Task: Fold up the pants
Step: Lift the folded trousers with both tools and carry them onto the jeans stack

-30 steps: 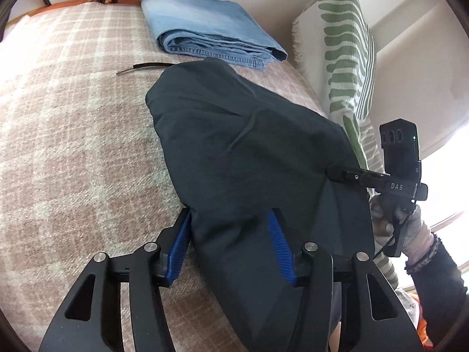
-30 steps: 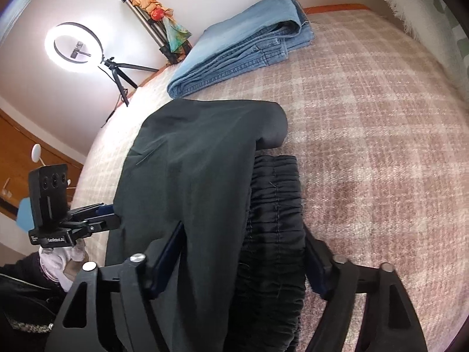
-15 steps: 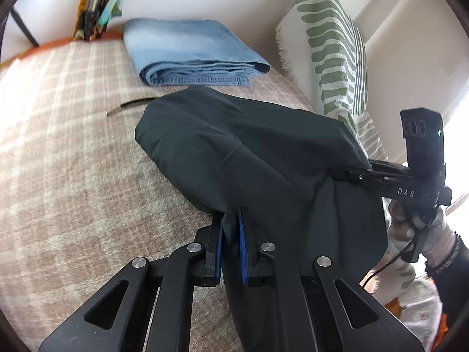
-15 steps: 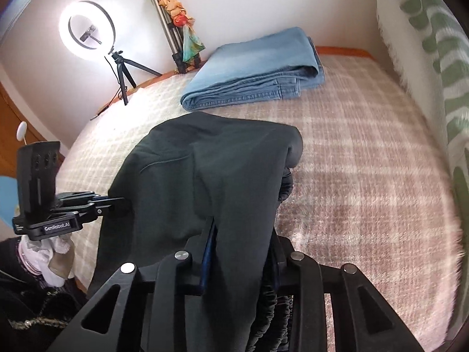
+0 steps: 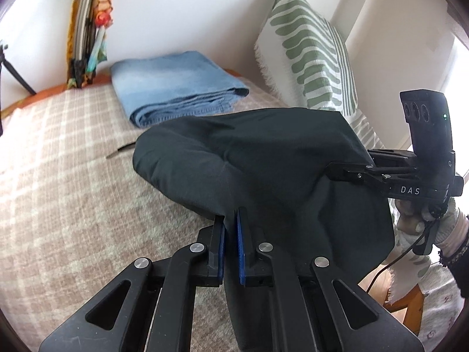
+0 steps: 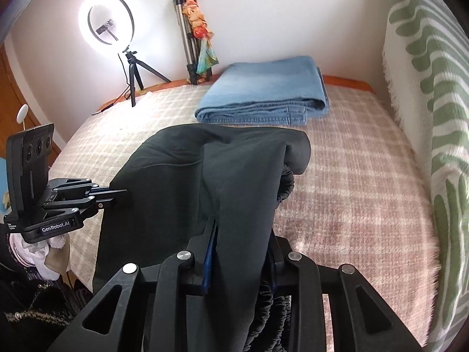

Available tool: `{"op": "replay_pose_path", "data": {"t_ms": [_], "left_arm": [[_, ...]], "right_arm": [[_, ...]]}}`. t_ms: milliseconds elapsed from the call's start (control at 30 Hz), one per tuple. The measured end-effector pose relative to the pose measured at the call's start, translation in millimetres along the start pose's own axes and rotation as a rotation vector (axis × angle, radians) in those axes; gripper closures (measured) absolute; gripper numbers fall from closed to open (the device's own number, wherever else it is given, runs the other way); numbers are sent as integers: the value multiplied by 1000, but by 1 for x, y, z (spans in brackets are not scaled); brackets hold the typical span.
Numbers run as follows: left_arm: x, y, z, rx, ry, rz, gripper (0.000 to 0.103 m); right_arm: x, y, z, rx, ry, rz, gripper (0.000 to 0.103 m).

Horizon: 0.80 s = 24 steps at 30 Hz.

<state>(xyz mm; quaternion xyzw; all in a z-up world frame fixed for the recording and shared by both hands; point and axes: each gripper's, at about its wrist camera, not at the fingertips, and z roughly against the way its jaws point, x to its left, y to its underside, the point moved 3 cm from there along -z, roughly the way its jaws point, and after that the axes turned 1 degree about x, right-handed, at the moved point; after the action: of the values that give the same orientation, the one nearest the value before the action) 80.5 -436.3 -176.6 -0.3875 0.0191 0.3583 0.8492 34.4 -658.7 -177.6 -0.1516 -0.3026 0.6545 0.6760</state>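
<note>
The bed [image 6: 351,176] lies bare in a wide strip between the dark pants [image 6: 234,176] and the striped pillow [image 6: 439,117], which walls off that side. Behind the pants, folded jeans [image 6: 263,96] block the far edge near the wall, with only a narrow gap between the two. On the other side, plaid cover [image 5: 58,161] is open except for a thin dark cord [image 5: 120,151] just beside the pants. A ring light [image 6: 110,26] and tripod [image 6: 187,38] stand along the wall.
</note>
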Motion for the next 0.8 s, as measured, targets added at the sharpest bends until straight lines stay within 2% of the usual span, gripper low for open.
{"op": "replay_pose_path", "data": {"t_ms": [467,667,800], "left_arm": [[9,-27,19,-70,1,0,98],[17,-52,29,-117,-18,-6,99],[22,-80,32,-160,-56,-39,99]], "right_arm": [[19,-34,12,-80,1,53,77],[26,-62,14,-134,-5,80,77],[29,-88,15,-176,8,110,77]]}}
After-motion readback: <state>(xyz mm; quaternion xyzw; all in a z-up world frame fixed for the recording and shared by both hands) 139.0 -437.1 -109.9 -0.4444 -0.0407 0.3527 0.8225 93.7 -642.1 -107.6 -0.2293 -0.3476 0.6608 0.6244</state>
